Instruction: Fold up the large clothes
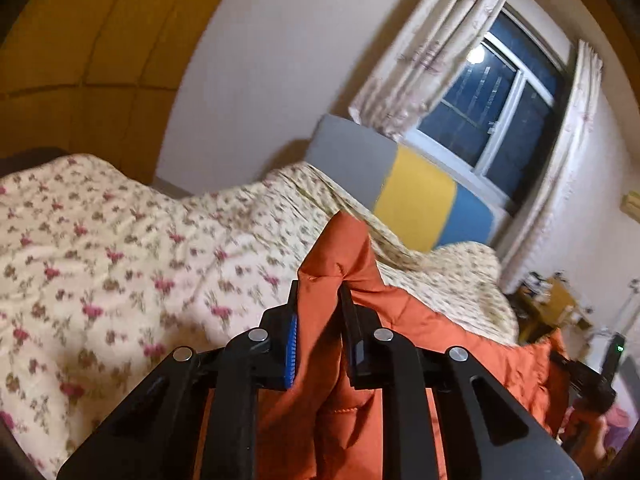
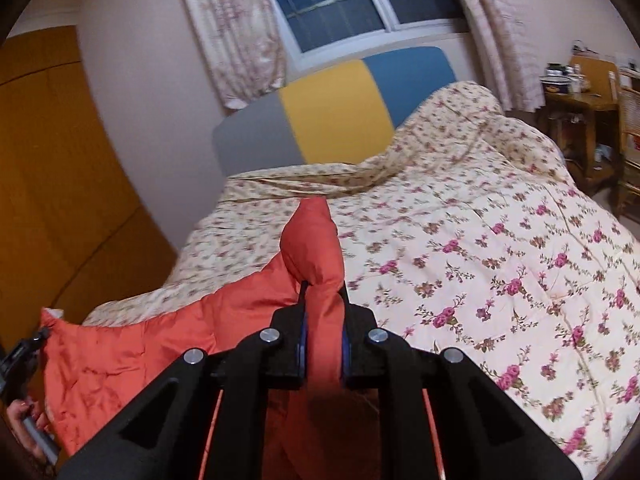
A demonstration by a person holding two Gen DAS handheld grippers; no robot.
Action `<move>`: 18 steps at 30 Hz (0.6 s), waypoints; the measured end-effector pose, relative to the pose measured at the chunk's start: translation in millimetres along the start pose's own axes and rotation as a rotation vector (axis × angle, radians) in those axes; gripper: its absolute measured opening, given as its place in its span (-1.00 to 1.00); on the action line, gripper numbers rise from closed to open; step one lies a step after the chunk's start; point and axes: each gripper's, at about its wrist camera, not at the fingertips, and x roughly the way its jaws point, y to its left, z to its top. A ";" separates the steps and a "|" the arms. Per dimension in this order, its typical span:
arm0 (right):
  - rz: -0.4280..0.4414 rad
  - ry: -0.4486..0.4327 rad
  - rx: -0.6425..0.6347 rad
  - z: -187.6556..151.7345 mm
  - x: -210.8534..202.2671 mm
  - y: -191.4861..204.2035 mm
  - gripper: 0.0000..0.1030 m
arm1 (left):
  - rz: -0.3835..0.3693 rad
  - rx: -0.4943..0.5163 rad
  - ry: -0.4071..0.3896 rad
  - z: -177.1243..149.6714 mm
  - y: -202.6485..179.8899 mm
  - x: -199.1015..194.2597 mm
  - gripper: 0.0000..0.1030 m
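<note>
- Orange padded garment (image 1: 344, 248) is held off the floral quilt (image 1: 120, 264), which serves as the reference surface throughout; one bunched part rises between the fingers of the left gripper (image 1: 318, 288)
- Left gripper: fingers drawn together and clamped on that orange fabric, which stands up past the tips and hangs down between the black arms
- From the left gripper the garment runs to the right, above the quilt's near edge, to the right gripper (image 1: 592, 380), seen at the frame edge in the left wrist view
- Right wrist view: the same garment (image 2: 312, 236) is pinched in the right gripper (image 2: 322, 292), fingers closed tight on a rolled fold that pokes out over the quilt (image 2: 500, 260)
- A hand (image 2: 24, 420) grips the left gripper's handle at the far left of that view, below the quilt's left edge
- Beyond the quilt: headboard (image 2: 332, 108) in grey, yellow and blue panels, then a window (image 2: 332, 4) with pale curtains (image 2: 236, 40)
- Right of the quilt: wooden table (image 2: 576, 104) with small items, too blurred to identify
</note>
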 end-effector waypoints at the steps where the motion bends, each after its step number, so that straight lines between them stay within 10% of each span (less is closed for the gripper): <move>1: -0.020 0.007 0.004 -2.9 9.9 -2.3 -0.79 | 0.018 0.019 -0.017 0.3 -2.0 15.0 -0.65; 18: -0.196 0.161 0.056 -42.5 123.1 -42.4 -0.63 | 0.343 -0.120 0.043 -40.9 57.3 121.5 -0.65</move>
